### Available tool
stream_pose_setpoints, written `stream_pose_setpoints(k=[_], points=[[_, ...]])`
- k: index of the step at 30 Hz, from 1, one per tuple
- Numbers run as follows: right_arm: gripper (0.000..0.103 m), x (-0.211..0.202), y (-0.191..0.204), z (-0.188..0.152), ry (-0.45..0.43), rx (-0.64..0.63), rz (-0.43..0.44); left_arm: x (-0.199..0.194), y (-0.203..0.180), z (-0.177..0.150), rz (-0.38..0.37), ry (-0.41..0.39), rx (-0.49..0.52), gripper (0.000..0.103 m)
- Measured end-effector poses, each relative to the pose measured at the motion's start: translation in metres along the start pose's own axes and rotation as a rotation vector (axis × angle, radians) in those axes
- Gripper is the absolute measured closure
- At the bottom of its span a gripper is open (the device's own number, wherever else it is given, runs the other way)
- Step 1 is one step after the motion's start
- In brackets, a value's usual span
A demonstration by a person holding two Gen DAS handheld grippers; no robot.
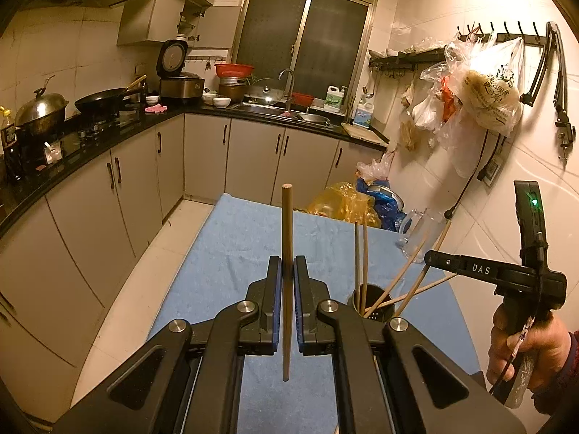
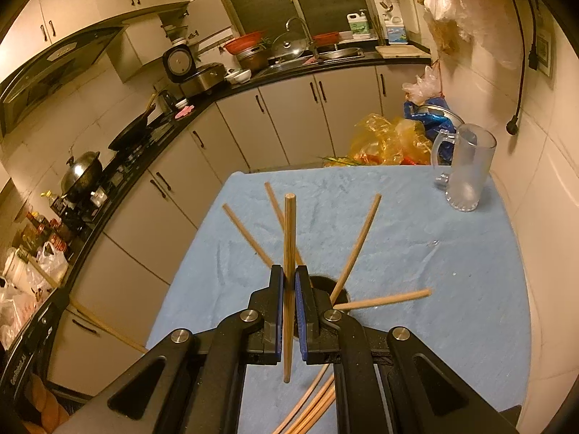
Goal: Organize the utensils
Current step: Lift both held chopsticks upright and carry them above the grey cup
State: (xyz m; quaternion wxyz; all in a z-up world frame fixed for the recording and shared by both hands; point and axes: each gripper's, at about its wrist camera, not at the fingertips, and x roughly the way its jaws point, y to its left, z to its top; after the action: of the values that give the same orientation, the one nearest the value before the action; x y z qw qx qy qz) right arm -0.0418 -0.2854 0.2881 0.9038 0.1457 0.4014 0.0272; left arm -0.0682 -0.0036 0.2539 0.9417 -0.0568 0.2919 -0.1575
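Left claw (image 1: 287,271): I've got it clamped on one brown wooden chopstick (image 1: 286,253), upright for dropping in.
Right claw (image 2: 288,282): pinching its own chopstick (image 2: 289,253) above the dark metal holder (image 2: 327,284).
Holder: on blue-clothed table (image 2: 416,253), sticks fanned out inside.

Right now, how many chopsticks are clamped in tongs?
2. A chopstick is in the left tongs, a second chopstick in the right tongs. More stand in the holder, ungripped.
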Motion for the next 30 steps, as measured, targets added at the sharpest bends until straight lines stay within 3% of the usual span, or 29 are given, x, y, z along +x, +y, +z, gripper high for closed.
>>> stream_pose_setpoints(k=[16, 30], points=[[0.096, -0.007, -0.009, 0.006, -0.025, 0.038, 0.000, 0.010, -0.014, 0.017, -0.043, 0.007, 0.017, 0.097], [0.096, -0.051, -0.044, 0.016, -0.149, 0.115, -0.012, 0.036, -0.037, 0.057, -0.165, 0.010, 0.005, 0.097]])
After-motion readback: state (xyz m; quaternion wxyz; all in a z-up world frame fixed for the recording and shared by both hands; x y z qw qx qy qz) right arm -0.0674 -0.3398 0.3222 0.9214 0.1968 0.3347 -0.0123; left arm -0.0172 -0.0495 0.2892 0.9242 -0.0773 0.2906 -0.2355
